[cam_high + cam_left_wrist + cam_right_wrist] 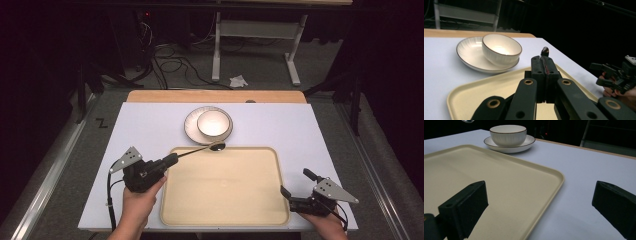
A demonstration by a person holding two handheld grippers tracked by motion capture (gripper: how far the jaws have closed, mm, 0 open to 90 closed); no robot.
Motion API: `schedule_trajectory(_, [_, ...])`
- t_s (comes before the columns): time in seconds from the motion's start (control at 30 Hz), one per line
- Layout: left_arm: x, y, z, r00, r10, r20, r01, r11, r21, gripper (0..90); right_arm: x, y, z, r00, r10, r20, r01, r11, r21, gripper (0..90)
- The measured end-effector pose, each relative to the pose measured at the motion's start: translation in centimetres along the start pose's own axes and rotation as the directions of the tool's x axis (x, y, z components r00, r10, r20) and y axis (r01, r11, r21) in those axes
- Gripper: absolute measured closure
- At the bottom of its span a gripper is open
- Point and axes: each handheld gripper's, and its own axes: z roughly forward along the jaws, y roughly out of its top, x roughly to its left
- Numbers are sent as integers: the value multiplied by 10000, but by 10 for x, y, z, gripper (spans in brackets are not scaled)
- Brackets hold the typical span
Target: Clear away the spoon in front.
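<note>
I noted a glossy metal spoon (205, 148), a glazed, ribbed ceramic bowl (214, 123) and plate (192, 126), a matt cream plastic tray (225, 187), a smooth white bench top (145, 130) with bare wood along its far edge, and matt black gripper jaws.

Bright overhead light falls on the white bench (150, 130), while the room around it is dark. The bowl (501, 50) shows soft glare inside. Nearest gripper parts look blurred.
</note>
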Motion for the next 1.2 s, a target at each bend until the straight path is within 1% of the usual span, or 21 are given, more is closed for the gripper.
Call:
schedule_trajectory(0.07, [1, -7, -1, 9997, -204, 139, 204, 9998, 38, 893, 0, 0, 0, 10000, 41, 2, -41, 10000, 22, 8])
schedule_trajectory(0.17, [2, -19, -2, 9990, -359, 273, 356, 9993, 116, 894, 1, 0, 0, 10000, 12, -2, -12, 10000, 29, 8])
schedule_trajectory(0.23, [4, -28, -4, 9972, -617, 418, 612, 9981, 115, 893, 1, -1, 0, 10000, -16, 14, 16, 10000, 32, 8])
schedule_trajectory(0.27, [7, -36, -4, 9958, -789, 459, 779, 9967, 232, 894, 1, -1, 0, 10000, 27, 1, -27, 10000, 26, 8])
schedule_trajectory(0.4, [9, -40, -6, 9947, -888, 510, 871, 9956, 356, 893, 1, -1, 1, 10000, 84, -15, -84, 9999, 60, 8])
schedule_trajectory(0.47, [9, -42, -6, 9927, -1035, 620, 1016, 9943, 333, 894, 2, -1, 1, 10000, 59, -40, -59, 10000, 78, 8])
schedule_trajectory(0.57, [8, -48, -3, 9888, -1260, 796, 1222, 9912, 516, 894, 1, -1, 1, 10000, 59, -49, -58, 10000, 64, 8])
schedule_trajectory(0.7, [7, -52, 4, 9870, -1285, 964, 1206, 9891, 840, 893, 1, -1, 1, 10000, 22, -42, -21, 10000, 67, 9])
schedule_trajectory(0.83, [8, -56, 11, 9825, -1502, 1102, 1372, 9835, 1177, 893, 2, -1, 1, 10000, 6, -41, -5, 10000, 100, 9])
schedule_trajectory(1.0, [6, -62, 20, 9808, -1580, 1147, 1384, 9770, 1623, 893, 1, -1, 2, 10000, 37, -41, -36, 9999, 128, 9])
schedule_trajectory(1.1, [5, -64, 22, 9808, -1579, 1146, 1364, 9749, 1761, 893, 2, -2, 2, 10000, 21, -47, -21, 9999, 136, 9])
schedule_trajectory(1.17, [5, -65, 23, 9790, -1672, 1166, 1442, 9724, 1832, 893, 2, -1, 2, 10000, 17, -49, -16, 9999, 137, 9])
schedule_trajectory(1.2, [6, -66, 24, 9773, -1779, 1152, 1542, 9697, 1893, 892, 1, -1, 2, 10000, -6, -60, 7, 9999, 103, 9])
